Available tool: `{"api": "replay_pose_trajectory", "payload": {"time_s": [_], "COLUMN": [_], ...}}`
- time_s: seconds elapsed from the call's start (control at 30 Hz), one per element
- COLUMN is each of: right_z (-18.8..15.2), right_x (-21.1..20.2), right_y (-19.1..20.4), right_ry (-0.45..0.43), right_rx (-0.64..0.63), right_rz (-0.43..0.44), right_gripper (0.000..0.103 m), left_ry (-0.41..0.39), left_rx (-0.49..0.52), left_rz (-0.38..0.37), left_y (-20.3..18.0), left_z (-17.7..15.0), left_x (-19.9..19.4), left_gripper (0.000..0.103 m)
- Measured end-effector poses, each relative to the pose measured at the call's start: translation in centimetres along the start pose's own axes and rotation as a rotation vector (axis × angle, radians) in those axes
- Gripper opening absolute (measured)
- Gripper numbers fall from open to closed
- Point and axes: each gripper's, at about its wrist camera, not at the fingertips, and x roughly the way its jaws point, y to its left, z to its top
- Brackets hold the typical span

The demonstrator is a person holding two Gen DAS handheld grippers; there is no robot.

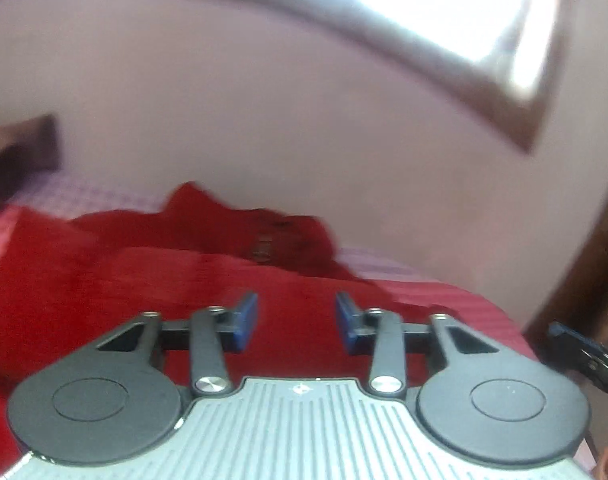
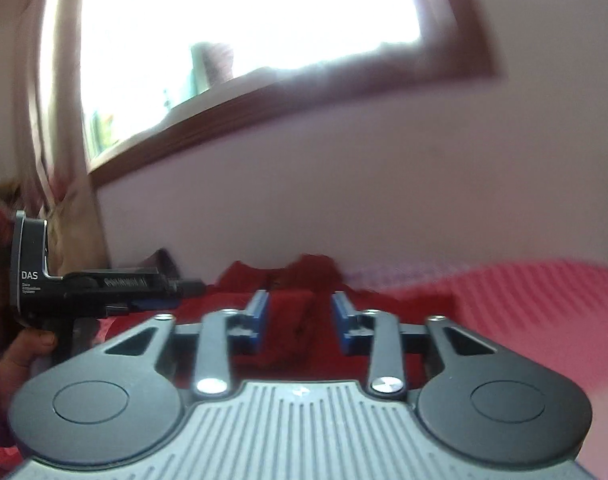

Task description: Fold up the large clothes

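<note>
The red garment [image 1: 144, 264] lies heaped on the bed [image 1: 455, 292], bunched toward the far edge by the wall [image 1: 264, 100]. The left gripper [image 1: 296, 322] hangs above the cloth, jaws at a narrow gap, nothing between its blue pads [image 1: 246, 320]. The right gripper [image 2: 300, 320] has its jaws at a similar gap; a fold of red cloth shows between them, but whether the pads press it I cannot tell. A window [image 2: 244, 40] is above.
</note>
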Motion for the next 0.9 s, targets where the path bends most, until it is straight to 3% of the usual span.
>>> {"api": "replay_pose_trajectory", "payload": {"time_s": [0.1, 0.3, 0.6, 0.9], "right_z": [0.9, -1.1, -4.2, -5.3], "right_x": [6.4, 15.7, 17.2, 18.4], "right_y": [1.4, 1.0, -1.5, -1.5], "right_ry": [0.080, 0.269, 0.396, 0.407], "right_rx": [-0.032, -0.072, 0.001, -0.021], "right_rz": [0.018, -0.081, -0.087, -0.122], "right_gripper": [0.030, 0.030, 0.029, 0.029], "left_ry": [0.001, 0.064, 0.112, 0.158], "left_rx": [-0.016, -0.052, -0.082, -0.110], "left_rz": [0.074, 0.146, 0.180, 0.167], "left_y": [2.6, 6.3, 9.3, 11.2], "left_z": [0.5, 0.8, -0.4, -1.7], "left_x": [2.0, 5.2, 6.9, 8.7], "left_gripper": [0.037, 0.037, 0.033, 0.027]}}
